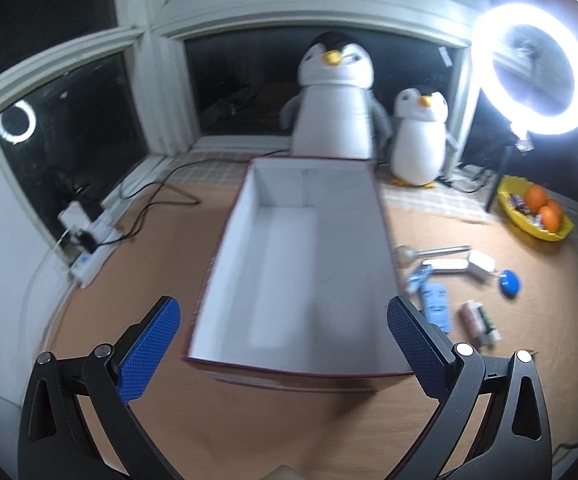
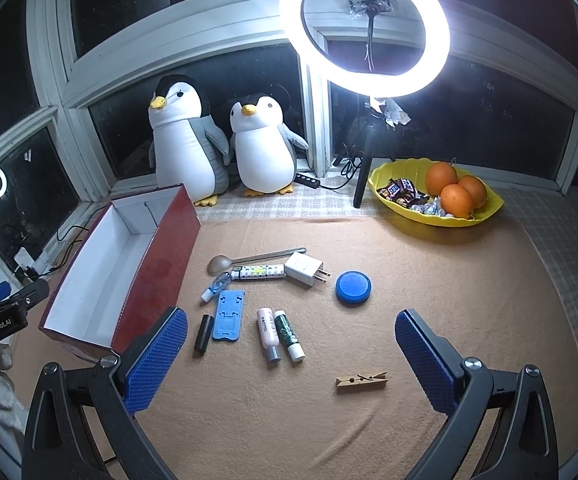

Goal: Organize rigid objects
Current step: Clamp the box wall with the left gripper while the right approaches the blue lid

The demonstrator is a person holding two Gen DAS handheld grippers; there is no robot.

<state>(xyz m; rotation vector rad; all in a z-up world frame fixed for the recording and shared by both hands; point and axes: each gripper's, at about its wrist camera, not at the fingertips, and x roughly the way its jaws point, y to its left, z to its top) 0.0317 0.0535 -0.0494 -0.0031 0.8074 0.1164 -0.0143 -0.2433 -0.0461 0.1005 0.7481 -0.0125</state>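
Beside the red box (image 2: 157, 264), clothespin (image 2: 362, 382) nearest, both grippers' fingers (image 1: 149, 350) (image 2: 157, 356) spread wide, holding nothing

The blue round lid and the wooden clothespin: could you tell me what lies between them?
Nothing: in the right wrist view, only bare tan cloth separates the blue round lid from the wooden clothespin.

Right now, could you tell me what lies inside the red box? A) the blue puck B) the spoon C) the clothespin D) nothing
D: the red box shows only its bare white floor, while the spoon, clothespin and blue puck lie outside it on the mat.
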